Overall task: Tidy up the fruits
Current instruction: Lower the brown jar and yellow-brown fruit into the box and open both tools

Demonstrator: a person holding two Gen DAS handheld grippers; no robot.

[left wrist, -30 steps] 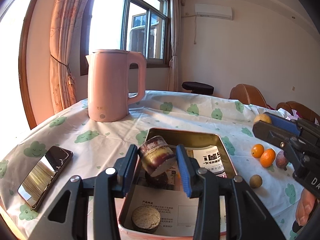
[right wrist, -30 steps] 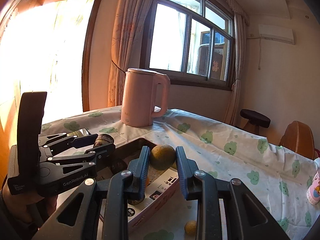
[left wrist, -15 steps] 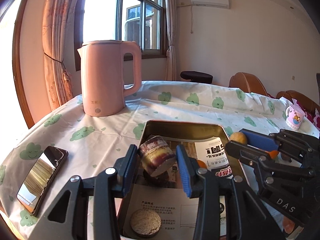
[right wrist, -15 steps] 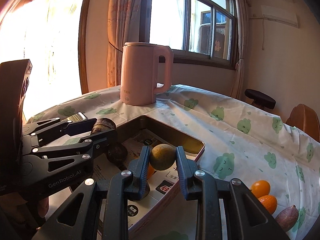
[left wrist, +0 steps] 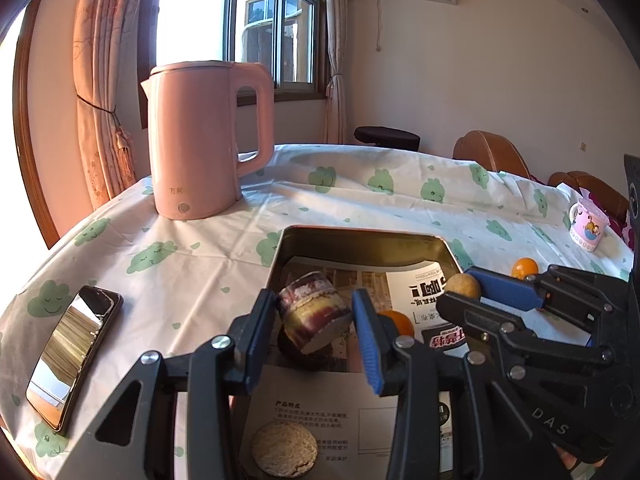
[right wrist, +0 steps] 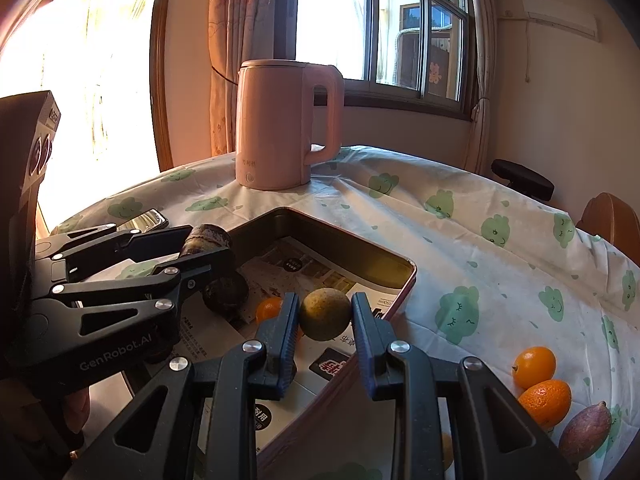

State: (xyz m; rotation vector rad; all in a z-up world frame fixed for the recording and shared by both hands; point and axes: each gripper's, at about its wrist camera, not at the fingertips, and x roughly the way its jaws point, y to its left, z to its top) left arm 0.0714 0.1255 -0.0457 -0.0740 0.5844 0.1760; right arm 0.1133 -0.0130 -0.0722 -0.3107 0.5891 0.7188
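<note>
Left gripper point(left wrist: 314, 322): clamped on a short purple-and-cream stalk piece point(left wrist: 313, 312), which is tilted and held above the tin's near half; in the right wrist view this gripper point(right wrist: 208, 246) comes in from 9 o'clock with the piece's dark end at its tip.
Right gripper point(right wrist: 325, 314): pads pressed on both sides of a round brownish-green fruit point(right wrist: 325, 314), held over the tin's right part; in the left wrist view it point(left wrist: 466, 292) enters from 3 o'clock with the fruit point(left wrist: 462, 286) at its tip.
Tin point(left wrist: 356, 240): open, rectangular, lined with printed paper, at the middle of the table.
Inside the tin: a dark round fruit point(right wrist: 226, 292) under the left gripper's tip; an orange point(right wrist: 269, 308) just beside it, toward 3 o'clock; a pale round slice point(left wrist: 284, 452) at the tin's 6 o'clock end in the left wrist view.
Outside the tin: two oranges point(right wrist: 534, 366) touching each other at 4 o'clock in the right wrist view, and a purple oval fruit point(right wrist: 584, 432) just below them.
Kettle point(left wrist: 208, 140): pink, upright, beyond the tin at 11 o'clock.
Phone point(left wrist: 74, 360): flat on the cloth at 9 o'clock of the tin, well apart.
Mug point(left wrist: 588, 230): small, pink, far off at 3 o'clock.
Table point(right wrist: 460, 240): covered by a white cloth with green cloud prints.
</note>
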